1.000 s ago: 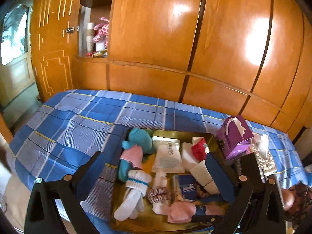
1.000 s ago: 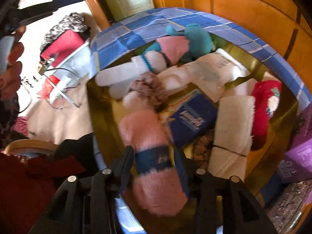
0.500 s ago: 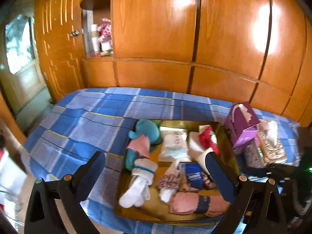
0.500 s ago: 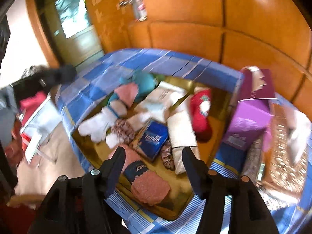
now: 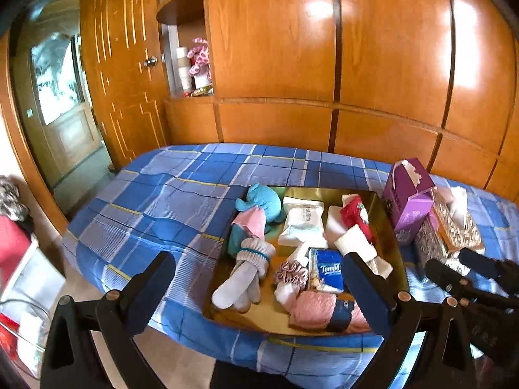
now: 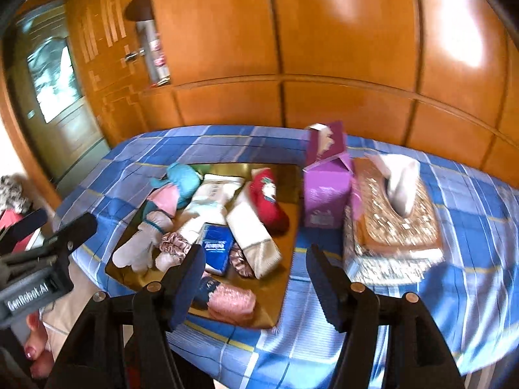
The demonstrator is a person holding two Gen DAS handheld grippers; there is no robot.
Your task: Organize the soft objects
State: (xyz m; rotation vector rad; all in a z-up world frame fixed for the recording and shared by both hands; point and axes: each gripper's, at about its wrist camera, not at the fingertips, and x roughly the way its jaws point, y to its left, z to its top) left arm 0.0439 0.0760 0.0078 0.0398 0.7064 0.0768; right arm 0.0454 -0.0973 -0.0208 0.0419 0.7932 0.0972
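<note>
1. Over the bed's near edge, L gripper [image 5: 258,287] hangs above the gold tray [image 5: 394,243]; jaws spread wide, nothing betw. them, touching nothing.
2. R gripper [image 6: 256,280] is up above the tray's near right corner; jaws abt halfway apart and opening, nothing betw. them, no contact w/ anything.
3. Tray sits on the blue plaid bedspread [image 5: 162,201], near its front edge.
4. Tray contents, L to R in the left wrist view: teal plush [image 5: 262,196] at far left w/ pink cloth [image 5: 251,222] against it; white socks [image 5: 241,280] in front of those.
5. Mid tray: white wipes pack [image 5: 301,220] at back, pink scrunchie [image 5: 292,272] and blue tissue pack [image 5: 327,270] nearer the front.
6. Front edge: pink roll [image 5: 321,311] w/ a dark band, lying flat, clear of both grippers.
7. Right part: red sock [image 5: 356,215] and cream folded cloth [image 5: 355,243], touching each other.
8. Off the tray, just to its right: purple box [image 5: 410,201], then a gold tissue box [image 6: 389,217] w/ a tissue sticking up.
9. Far left in the right wrist view, part of the L gripper's body shows w/ fingers [image 6: 34,351] under it.
</note>
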